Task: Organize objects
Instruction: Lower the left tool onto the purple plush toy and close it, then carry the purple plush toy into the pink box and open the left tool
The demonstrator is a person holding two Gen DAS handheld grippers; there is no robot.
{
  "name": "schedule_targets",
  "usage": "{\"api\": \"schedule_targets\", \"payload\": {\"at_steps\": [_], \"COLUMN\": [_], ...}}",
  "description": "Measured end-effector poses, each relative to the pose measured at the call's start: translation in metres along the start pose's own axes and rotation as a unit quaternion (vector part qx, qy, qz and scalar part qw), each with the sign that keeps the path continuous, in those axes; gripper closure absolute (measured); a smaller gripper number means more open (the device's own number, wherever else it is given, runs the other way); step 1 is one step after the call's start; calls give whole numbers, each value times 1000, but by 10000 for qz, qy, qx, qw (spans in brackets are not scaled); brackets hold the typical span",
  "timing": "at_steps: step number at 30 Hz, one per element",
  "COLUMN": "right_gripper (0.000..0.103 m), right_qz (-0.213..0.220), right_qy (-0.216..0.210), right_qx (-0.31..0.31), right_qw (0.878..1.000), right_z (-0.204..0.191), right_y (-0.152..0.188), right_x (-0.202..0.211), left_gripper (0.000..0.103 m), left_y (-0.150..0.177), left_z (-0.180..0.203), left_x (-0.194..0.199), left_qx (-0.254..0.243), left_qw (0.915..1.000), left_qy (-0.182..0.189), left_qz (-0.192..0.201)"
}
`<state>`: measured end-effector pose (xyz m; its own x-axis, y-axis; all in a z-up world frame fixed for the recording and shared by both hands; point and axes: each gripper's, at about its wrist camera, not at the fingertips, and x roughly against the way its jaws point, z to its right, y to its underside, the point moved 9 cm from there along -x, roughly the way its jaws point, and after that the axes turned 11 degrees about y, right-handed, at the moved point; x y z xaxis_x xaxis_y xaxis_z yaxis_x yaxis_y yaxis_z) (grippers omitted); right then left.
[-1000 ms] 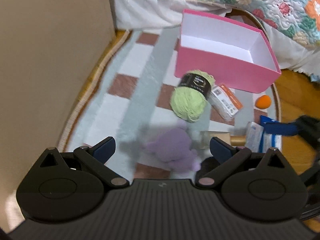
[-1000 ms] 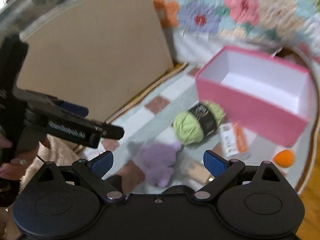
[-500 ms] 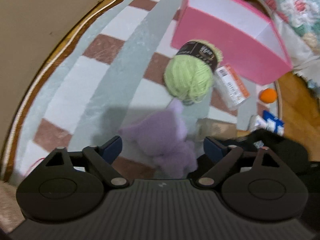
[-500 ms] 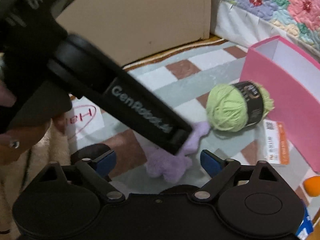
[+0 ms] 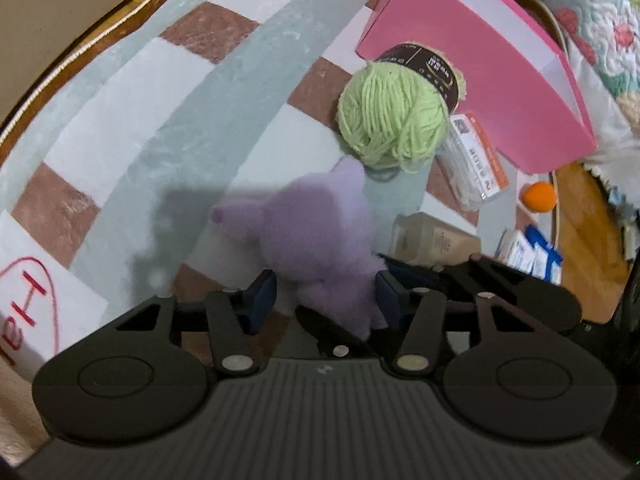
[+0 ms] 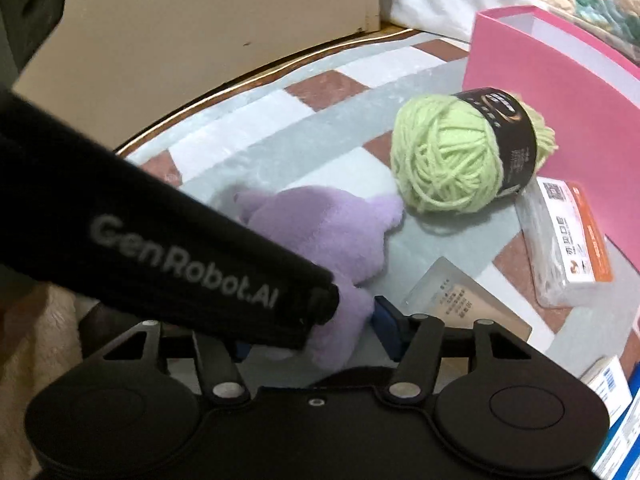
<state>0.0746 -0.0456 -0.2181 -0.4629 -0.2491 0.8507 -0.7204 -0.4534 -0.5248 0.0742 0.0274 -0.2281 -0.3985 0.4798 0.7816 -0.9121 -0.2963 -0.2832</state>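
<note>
A purple plush toy [image 5: 316,232] lies on the checked rug [image 5: 140,100], just in front of a green yarn ball [image 5: 394,116]. My left gripper [image 5: 326,300] straddles the toy's near end. Its jaws are closing: the right pad touches the plush and a thin gap shows at the left pad. In the right wrist view the left gripper's black body [image 6: 180,256] crosses over the toy [image 6: 328,228]. My right gripper [image 6: 315,334] is closing too, with the toy's end and the left gripper's tip between its fingers. An open pink box [image 5: 480,60] stands behind the yarn.
A white and orange packet [image 5: 476,160], a beige carton [image 5: 436,240], an orange ball [image 5: 540,196] and blue-white packs [image 5: 532,252] lie to the right. A beige panel [image 6: 200,20] bounds the rug at the far left, a quilted bed [image 5: 600,20] behind.
Both grippers have come down onto the purple toy and their jaws have narrowed from wide open. The left gripper now crosses the right wrist view close up.
</note>
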Motion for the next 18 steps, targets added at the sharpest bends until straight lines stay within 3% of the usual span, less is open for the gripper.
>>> {"api": "schedule_targets", "payload": {"at_steps": [3, 9, 18], "right_gripper": [46, 49, 49], "right_qz": [27, 110, 744], "right_qy": [-64, -146, -72], "right_qx": [-96, -31, -40], "right_qw": [9999, 9998, 9972], "right_z": [3, 6, 29], "right_y": [2, 7, 5], "right_x": [3, 24, 91], "left_gripper": [66, 66, 67], "left_y": [1, 8, 4], "left_z": [5, 19, 82], "left_x": [1, 18, 69], "left_qx": [36, -65, -958], "left_qw": [9999, 9996, 9936], "left_qy": [159, 277, 338], "left_qz": [33, 84, 487]}}
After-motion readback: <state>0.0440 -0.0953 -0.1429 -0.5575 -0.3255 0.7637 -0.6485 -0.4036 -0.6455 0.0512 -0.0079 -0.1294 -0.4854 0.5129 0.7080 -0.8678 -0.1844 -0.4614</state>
